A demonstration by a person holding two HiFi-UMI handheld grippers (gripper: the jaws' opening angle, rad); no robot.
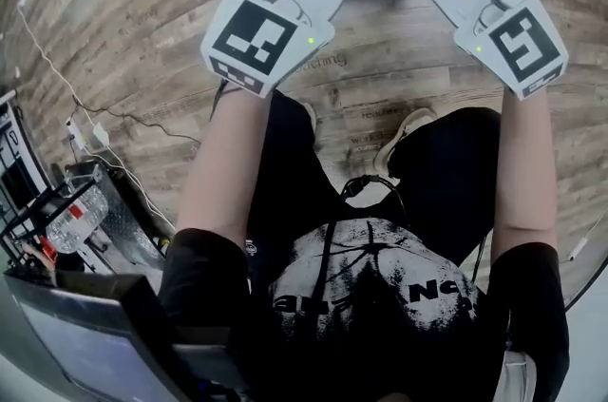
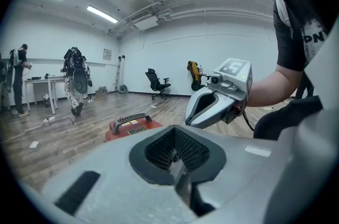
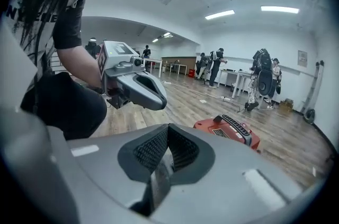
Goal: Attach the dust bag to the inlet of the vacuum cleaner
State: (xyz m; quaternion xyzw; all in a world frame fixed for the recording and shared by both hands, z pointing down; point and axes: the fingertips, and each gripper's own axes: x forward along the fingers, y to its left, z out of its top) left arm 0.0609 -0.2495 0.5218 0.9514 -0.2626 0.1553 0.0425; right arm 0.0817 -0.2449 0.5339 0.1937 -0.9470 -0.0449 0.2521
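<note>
Presently the left gripper [image 2: 177, 164] and right gripper [image 3: 161, 167] are both clenched on nothing, tips close together. The red vacuum cleaner [image 2: 132, 126] sits on the floor [image 2: 63, 146], beyond and below the tips. No dust bag is in view. Best practice, probably: find the bag first, then part the jaws before reaching for it.
</note>
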